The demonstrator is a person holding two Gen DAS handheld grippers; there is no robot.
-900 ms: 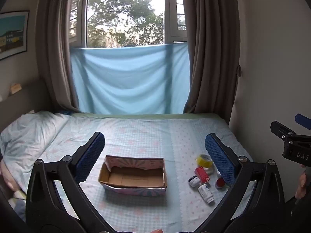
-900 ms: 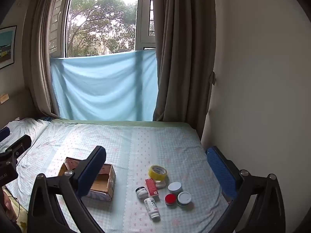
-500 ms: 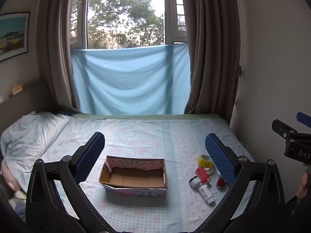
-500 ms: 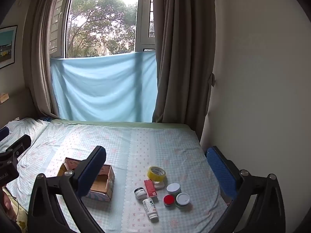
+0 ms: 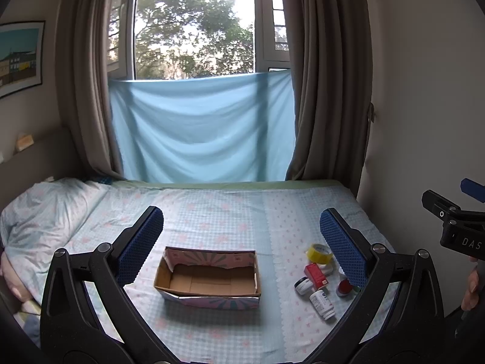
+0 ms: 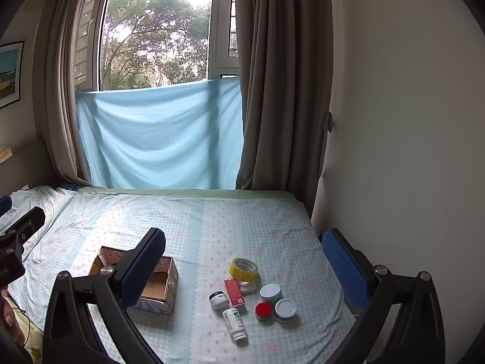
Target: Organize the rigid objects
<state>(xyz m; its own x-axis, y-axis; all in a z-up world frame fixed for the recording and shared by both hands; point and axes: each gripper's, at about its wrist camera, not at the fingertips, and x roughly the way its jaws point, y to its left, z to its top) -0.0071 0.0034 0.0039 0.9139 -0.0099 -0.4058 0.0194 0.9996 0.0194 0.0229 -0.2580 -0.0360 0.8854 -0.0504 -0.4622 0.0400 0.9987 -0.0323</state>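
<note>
An empty open cardboard box (image 5: 209,279) (image 6: 165,282) lies on the bed. To its right sits a cluster: yellow tape roll (image 6: 243,269) (image 5: 319,253), red box (image 6: 234,291) (image 5: 315,274), white bottle on its side (image 6: 235,323) (image 5: 322,303), a dark-lidded jar (image 6: 219,299), a red cap (image 6: 263,310) and two white-lidded jars (image 6: 270,292). My left gripper (image 5: 241,242) hovers open above and before the box. My right gripper (image 6: 242,264) hovers open, nothing between its fingers, over the cluster.
The bed (image 5: 227,212) has a checked blue sheet, a pillow (image 5: 45,212) at the left and a wall (image 6: 409,151) close on the right. Curtains and a blue cloth cover the window behind. A person's hand (image 5: 471,291) holds the right gripper.
Both views have shifted slightly; the box and the cluster sit a little lower and closer in the frames. Both grippers stay wide open.
</note>
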